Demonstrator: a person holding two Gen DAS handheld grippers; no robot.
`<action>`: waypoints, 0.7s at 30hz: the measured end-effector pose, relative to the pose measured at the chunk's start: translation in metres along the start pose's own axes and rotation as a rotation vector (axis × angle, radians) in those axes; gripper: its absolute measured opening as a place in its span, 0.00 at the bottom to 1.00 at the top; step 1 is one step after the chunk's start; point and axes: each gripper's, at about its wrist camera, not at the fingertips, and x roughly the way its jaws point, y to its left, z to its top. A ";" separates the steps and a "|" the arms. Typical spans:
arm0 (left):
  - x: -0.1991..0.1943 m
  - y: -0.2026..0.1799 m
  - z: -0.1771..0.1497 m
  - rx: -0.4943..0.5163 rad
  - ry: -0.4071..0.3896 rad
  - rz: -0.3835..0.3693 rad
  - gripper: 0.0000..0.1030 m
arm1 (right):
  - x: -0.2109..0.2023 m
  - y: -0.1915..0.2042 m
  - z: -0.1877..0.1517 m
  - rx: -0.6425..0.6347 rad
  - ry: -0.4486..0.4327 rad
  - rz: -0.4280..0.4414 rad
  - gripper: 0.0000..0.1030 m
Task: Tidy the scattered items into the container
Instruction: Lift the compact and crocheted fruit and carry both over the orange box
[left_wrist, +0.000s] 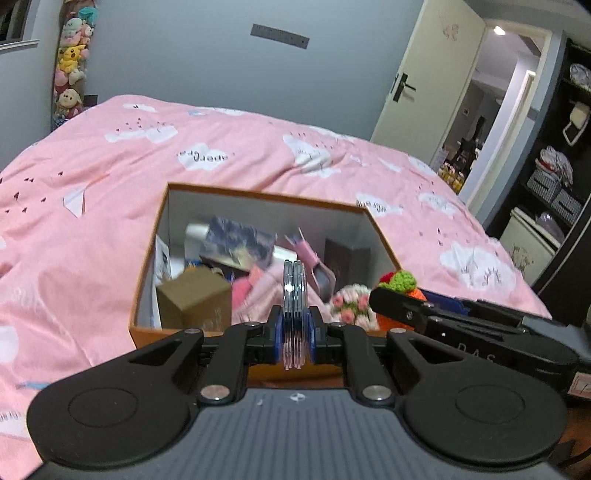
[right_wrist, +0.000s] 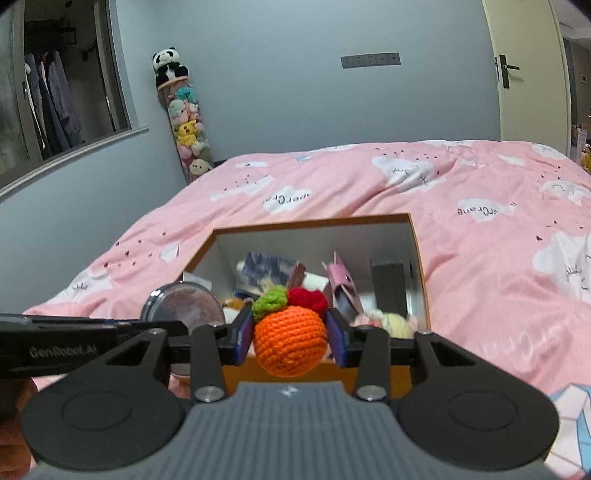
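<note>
The left gripper (left_wrist: 294, 295) sits at the bottom middle of the left view, its jaws pinching a round mirror (left_wrist: 294, 291) held on edge. The right gripper (right_wrist: 290, 332) sits at the bottom middle of the right view, its jaws pinching an orange yarn fruit (right_wrist: 290, 343). Just past both, in the middle of each view, an open box (left_wrist: 159, 221) full of small things rests on the pink bed (left_wrist: 110, 177).

Orange crocheted yarn ball (right_wrist: 290, 341), green and red tufts on top. Behind it: orange-rimmed, white-lined cardboard box (right_wrist: 416, 243). Under box: pink duvet (right_wrist: 461, 258), white cloud print.
</note>
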 end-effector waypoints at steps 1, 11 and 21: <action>-0.001 0.003 0.004 -0.006 -0.007 -0.004 0.14 | 0.002 -0.001 0.003 0.005 -0.004 0.005 0.43; 0.021 0.020 0.031 -0.030 -0.015 -0.007 0.14 | 0.043 -0.014 0.017 0.074 0.011 0.032 0.43; 0.059 0.010 0.007 0.016 0.081 -0.015 0.14 | 0.079 -0.024 -0.006 0.060 0.119 -0.024 0.43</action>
